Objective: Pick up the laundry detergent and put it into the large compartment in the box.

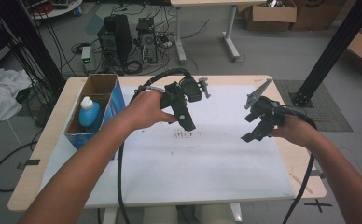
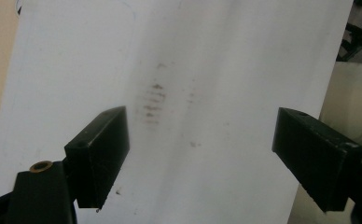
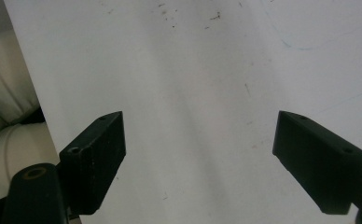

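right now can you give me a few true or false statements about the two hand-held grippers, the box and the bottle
1. The left hand-held gripper hangs over dark smudges on the white sheet. True.
2. The right hand-held gripper is shut on a bottle. False: its jaws stand wide apart with nothing between them.
3. The blue bottle stands inside the cardboard box at the table's left edge. True.
4. The left hand-held gripper holds the box. False: its jaws are open over the sheet, apart from the box.
5. Both hand-held grippers are over the white sheet. True.
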The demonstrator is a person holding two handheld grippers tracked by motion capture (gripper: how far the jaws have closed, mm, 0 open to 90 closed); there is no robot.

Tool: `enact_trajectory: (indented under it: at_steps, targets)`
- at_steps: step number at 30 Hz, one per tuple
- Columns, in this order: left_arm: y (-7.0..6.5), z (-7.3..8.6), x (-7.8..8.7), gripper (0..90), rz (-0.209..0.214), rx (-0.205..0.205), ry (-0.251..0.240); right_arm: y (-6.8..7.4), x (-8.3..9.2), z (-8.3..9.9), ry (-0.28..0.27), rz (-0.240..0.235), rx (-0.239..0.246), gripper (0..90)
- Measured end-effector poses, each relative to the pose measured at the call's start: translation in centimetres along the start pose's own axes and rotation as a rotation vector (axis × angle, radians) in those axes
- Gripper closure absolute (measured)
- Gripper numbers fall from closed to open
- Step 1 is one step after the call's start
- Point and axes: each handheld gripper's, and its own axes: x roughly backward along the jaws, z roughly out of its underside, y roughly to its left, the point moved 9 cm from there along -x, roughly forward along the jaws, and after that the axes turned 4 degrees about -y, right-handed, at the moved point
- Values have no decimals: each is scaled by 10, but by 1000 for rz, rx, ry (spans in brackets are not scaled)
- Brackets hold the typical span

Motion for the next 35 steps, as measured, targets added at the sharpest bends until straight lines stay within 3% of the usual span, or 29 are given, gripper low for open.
enact_trajectory:
  at_steps: [5, 14, 33, 35]
  targets:
    - [-10, -2, -5, 197, 13, -51, 15, 0, 1, 0, -1, 4, -1, 170]
    - [-18, -3, -12, 200, 39, -84, 26, 2, -1, 2, 6, 1, -8, 171]
    - [-16, -1, -15, 205, 40, -67, 11, 3, -4, 3, 7, -4, -9, 171]
    - [-15, -1, -14, 205, 37, -81, 16, 3, -3, 3, 5, -1, -10, 171]
